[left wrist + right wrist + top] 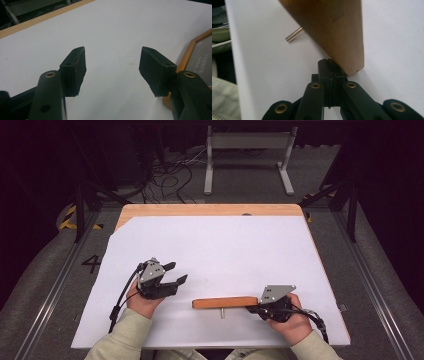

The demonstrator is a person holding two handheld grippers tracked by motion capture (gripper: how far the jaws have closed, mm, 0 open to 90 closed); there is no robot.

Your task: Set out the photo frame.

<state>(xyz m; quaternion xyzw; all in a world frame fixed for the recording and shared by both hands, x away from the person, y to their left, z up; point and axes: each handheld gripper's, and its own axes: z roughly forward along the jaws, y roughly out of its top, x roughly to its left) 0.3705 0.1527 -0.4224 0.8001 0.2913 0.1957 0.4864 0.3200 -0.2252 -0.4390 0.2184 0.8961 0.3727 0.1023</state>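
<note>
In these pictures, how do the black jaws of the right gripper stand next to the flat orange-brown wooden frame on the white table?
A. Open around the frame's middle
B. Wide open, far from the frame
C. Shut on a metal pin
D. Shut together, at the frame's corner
D: in the right gripper view the right gripper has its jaws pressed together with no gap, beside the corner of the flat orange-brown wooden frame.

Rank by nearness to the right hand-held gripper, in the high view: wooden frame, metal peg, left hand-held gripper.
From the right hand-held gripper:
1. Wooden frame, directly at its closed jaws.
2. Metal peg, beside the frame's near edge.
3. Left hand-held gripper, open, across the table.
</note>
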